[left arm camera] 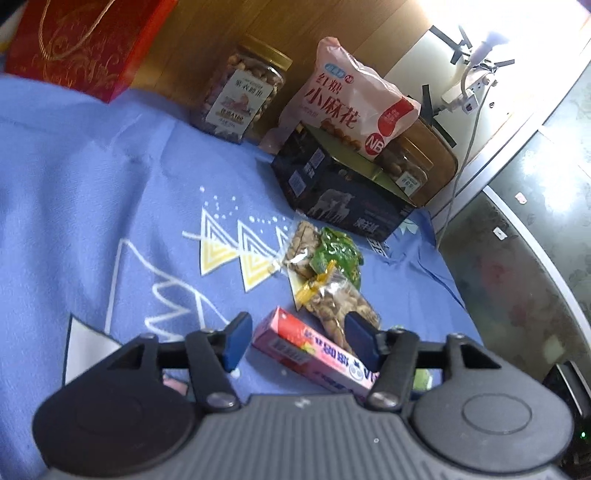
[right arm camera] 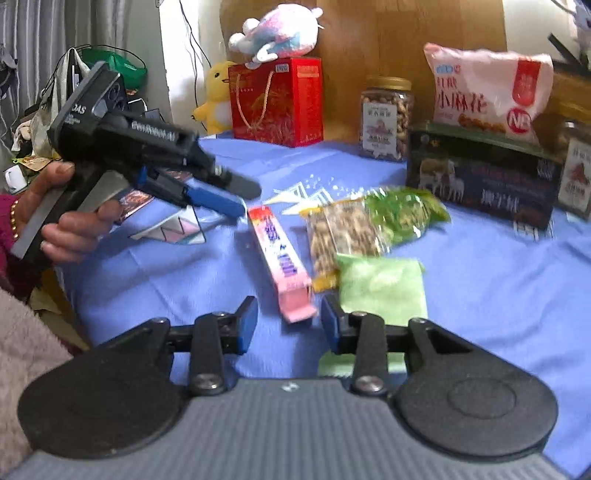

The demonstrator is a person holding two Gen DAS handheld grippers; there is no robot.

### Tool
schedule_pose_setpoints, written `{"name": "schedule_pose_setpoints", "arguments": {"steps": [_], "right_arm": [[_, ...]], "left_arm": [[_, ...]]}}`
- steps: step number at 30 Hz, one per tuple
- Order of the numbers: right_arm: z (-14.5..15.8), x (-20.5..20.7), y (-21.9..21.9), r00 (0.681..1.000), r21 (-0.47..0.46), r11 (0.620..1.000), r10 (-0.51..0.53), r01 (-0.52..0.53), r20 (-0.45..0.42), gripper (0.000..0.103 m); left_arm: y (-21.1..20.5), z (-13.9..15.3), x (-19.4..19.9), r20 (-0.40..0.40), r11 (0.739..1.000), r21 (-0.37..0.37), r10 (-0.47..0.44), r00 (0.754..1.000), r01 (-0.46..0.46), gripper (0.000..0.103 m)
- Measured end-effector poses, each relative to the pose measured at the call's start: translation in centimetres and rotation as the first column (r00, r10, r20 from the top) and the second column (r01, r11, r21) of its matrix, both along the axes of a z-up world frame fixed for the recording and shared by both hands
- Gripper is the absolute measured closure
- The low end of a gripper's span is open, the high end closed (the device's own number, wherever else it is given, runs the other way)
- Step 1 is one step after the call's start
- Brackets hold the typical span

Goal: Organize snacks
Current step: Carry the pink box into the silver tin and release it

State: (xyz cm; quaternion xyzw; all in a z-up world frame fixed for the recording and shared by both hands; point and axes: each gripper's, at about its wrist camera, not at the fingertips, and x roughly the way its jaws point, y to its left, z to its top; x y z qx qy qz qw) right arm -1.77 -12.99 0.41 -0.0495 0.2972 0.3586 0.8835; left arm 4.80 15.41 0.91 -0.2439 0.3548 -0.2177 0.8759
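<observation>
A long pink box (left arm camera: 314, 350) (right arm camera: 280, 258) lies on the blue cloth (left arm camera: 110, 184) (right arm camera: 480, 295). My left gripper (left arm camera: 300, 341) stands open astride one end of it, with a gap at the left pad. In the right wrist view a hand holds that left gripper (right arm camera: 243, 197) near the box's far end. My right gripper (right arm camera: 289, 325) is open just before the near end, pads apart from it. Beside the box lie a clear bag of nuts (left arm camera: 332, 302) (right arm camera: 343, 232), a green packet (left arm camera: 336, 254) (right arm camera: 402, 214) and a pale green packet (right arm camera: 380, 284).
At the back stand a dark carton (left arm camera: 340, 192) (right arm camera: 480, 177) with a pink snack bag (left arm camera: 351, 107) (right arm camera: 484, 92) on it, a nut jar (left arm camera: 243, 96) (right arm camera: 386, 118), a second jar (left arm camera: 406, 162) and a red gift box (left arm camera: 85, 40) (right arm camera: 277, 103) with plush toys (right arm camera: 277, 29).
</observation>
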Motion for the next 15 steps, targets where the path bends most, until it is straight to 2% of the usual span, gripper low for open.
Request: {"name": "schedule_pose_setpoints", "arguments": {"steps": [3,5,6,8,11,12,15], "right_arm": [[-0.2,-0.3,0.0,1.000,0.003,1.000,-0.005,0.005,-0.015,0.063],[-0.1,-0.3,0.1,1.000,0.000,1.000,-0.012,0.012,-0.017,0.067],[-0.1,-0.2,0.1,1.000,0.000,1.000,-0.022,0.022,-0.020,0.073],[-0.1,0.3,0.0,0.999,0.012,0.999,-0.030,0.031,-0.029,0.075],[-0.1,0.7,0.6,0.999,0.002,0.999,-0.045,0.045,-0.015,0.079],[-0.2,0.8,0.8,0.999,-0.007,0.999,-0.051,0.051,-0.007,0.084],[0.1,1.2,1.1,0.999,0.004,0.999,-0.046,0.046,0.002,0.086]], "left_arm": [[-0.6,-0.1,0.7,-0.002,1.000,0.013,-0.009,1.000,0.009,0.046],[-1.0,-0.6,1.0,-0.010,0.999,0.024,-0.022,1.000,0.022,0.052],[-1.3,-0.9,1.2,-0.021,0.999,0.027,-0.031,0.999,0.032,0.057],[-1.6,-1.3,1.1,-0.032,0.998,0.022,-0.051,0.998,0.052,0.063],[-1.5,-1.3,0.5,-0.024,0.999,0.042,-0.033,0.999,0.034,0.063],[-1.3,-1.3,0.2,-0.028,0.999,0.039,-0.023,0.999,0.024,0.063],[-0.3,-1.2,-0.8,-0.035,1.000,0.023,0.006,0.999,-0.006,0.063]]}}
